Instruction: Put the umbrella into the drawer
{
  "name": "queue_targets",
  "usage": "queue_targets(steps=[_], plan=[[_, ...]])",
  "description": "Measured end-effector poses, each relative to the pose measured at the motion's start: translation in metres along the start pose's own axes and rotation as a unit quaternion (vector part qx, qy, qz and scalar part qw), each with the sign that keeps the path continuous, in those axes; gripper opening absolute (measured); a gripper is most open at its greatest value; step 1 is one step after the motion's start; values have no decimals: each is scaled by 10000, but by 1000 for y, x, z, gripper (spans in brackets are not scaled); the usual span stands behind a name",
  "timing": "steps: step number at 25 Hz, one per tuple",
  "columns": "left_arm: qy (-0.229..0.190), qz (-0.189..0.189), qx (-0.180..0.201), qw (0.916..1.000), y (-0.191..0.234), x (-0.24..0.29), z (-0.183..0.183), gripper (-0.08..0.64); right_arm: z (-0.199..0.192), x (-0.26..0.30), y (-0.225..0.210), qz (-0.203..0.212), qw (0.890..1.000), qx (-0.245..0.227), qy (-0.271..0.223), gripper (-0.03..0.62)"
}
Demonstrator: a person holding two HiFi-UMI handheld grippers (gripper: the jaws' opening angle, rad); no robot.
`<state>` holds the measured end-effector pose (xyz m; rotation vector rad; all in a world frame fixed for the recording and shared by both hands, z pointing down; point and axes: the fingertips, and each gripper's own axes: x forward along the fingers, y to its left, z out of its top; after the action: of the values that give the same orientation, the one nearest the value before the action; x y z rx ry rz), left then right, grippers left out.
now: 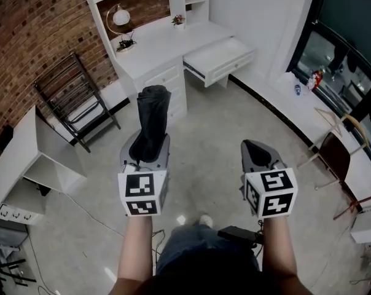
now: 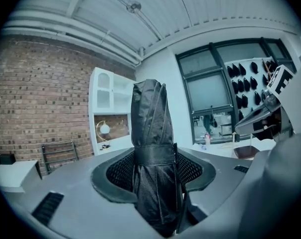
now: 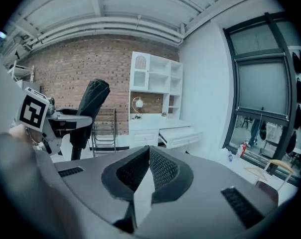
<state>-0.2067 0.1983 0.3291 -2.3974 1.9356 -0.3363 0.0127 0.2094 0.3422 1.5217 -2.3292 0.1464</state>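
Observation:
A folded black umbrella (image 1: 152, 118) stands upright between the jaws of my left gripper (image 1: 150, 146), which is shut on it. In the left gripper view the umbrella (image 2: 151, 133) fills the middle, its strap level with the pads of the gripper (image 2: 153, 169). My right gripper (image 1: 254, 146) is beside it to the right, shut with nothing held; its own view shows the pad tips (image 3: 149, 151) meeting. The white open drawer (image 1: 219, 57) juts from the desk (image 1: 167, 39) ahead, well beyond both grippers. The right gripper view also shows the drawer (image 3: 179, 133) and the umbrella (image 3: 90, 101).
A dark metal rack (image 1: 75, 97) leans on the brick wall at left. A white shelf unit (image 1: 38, 158) lies near it. A chair (image 1: 336, 155) stands at right by the dark windows. A lamp (image 1: 120, 18) sits on the desk. Grey floor lies between me and the desk.

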Motion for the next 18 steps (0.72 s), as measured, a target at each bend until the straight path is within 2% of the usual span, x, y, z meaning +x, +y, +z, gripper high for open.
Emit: queue_targets(steps=[5, 10, 18], plan=[[36, 36, 1, 10000, -18, 77, 18, 227, 15, 47, -74, -40, 9998, 155, -99, 0], [75, 21, 31, 10000, -9, 165, 28, 227, 22, 112, -129, -118, 9993, 354, -6, 0], [187, -134, -198, 9995, -1, 381, 45, 227, 65, 264, -248, -281, 9990, 284, 191, 0]])
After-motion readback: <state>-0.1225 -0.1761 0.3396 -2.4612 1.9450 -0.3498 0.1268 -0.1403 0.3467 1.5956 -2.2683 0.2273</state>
